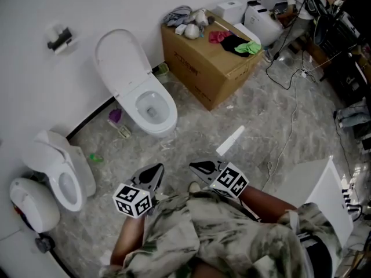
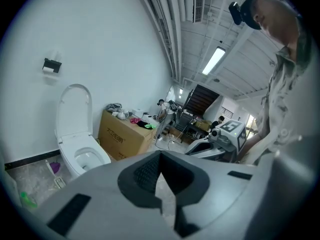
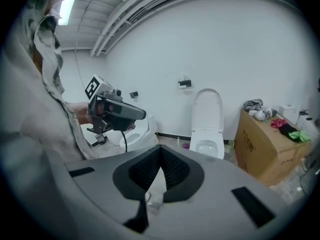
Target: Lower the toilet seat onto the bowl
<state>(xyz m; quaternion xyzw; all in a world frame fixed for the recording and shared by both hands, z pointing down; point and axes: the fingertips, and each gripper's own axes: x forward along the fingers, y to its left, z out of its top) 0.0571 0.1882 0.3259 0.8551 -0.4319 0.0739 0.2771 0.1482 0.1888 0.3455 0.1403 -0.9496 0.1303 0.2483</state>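
Observation:
A white toilet stands against the wall, its seat and lid (image 1: 122,59) upright above the open bowl (image 1: 153,108). The left gripper view shows the raised seat (image 2: 74,109) and bowl (image 2: 89,159) at far left; in the right gripper view the seat (image 3: 207,108) is right of centre. My left gripper (image 1: 155,172) and right gripper (image 1: 197,168) hover side by side over the floor, well short of the bowl. Both are shut with nothing between the jaws. The left gripper's tips (image 2: 160,156) and the right gripper's tips (image 3: 161,149) meet in their own views.
A cardboard box (image 1: 206,68) topped with clothes stands right of the toilet. A second toilet (image 1: 61,169) sits at the left wall. Small items (image 1: 116,119) lie beside the bowl, with a white strip (image 1: 231,140) and cables (image 1: 290,117) on the floor. A white board (image 1: 324,198) leans at right.

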